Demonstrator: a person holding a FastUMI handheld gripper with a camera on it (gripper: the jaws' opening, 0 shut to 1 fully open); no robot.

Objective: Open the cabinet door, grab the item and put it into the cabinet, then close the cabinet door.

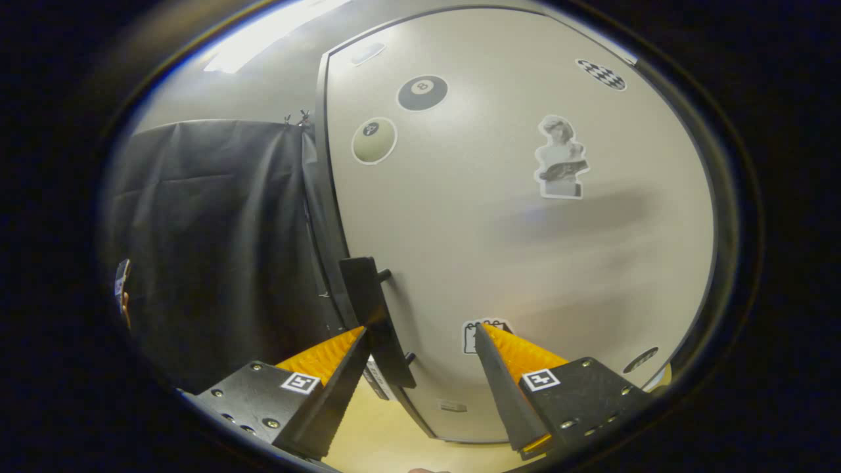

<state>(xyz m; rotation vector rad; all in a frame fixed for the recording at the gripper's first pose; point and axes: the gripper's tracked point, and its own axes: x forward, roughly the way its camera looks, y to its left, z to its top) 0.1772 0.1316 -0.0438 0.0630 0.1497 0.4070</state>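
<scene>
The pale grey, sticker-dotted cabinet door [525,217] stands flush and shut in front of the gripper [420,341], its left edge running down beside the black cloth wall [217,249] of the booth. On that edge sits the flat black bar handle [376,315], held off the door face on two short posts, with its long axis running up and down, slightly tilted in this bent view. The gripper's fingers are spread wide and clamp nothing: the left fingertip [351,345] lies right at the lower part of the handle, seemingly touching or just beside its outer side, while the right finger [499,355] stands well apart from it over the bare door face, near a small calendar sticker [474,335]. So the handle lies toward the left side of the gap rather than in its middle, and its length runs across the line on which the fingers close, which suits a pinch across its thin width. Whether the handle is truly inside the gap or still a little ahead of the tips is hard to judge through the fisheye. The item to be stowed cannot be placed from here. A shut door fits either end of the job, before opening or after closing. Below lies a pale wooden surface [387,440].
</scene>
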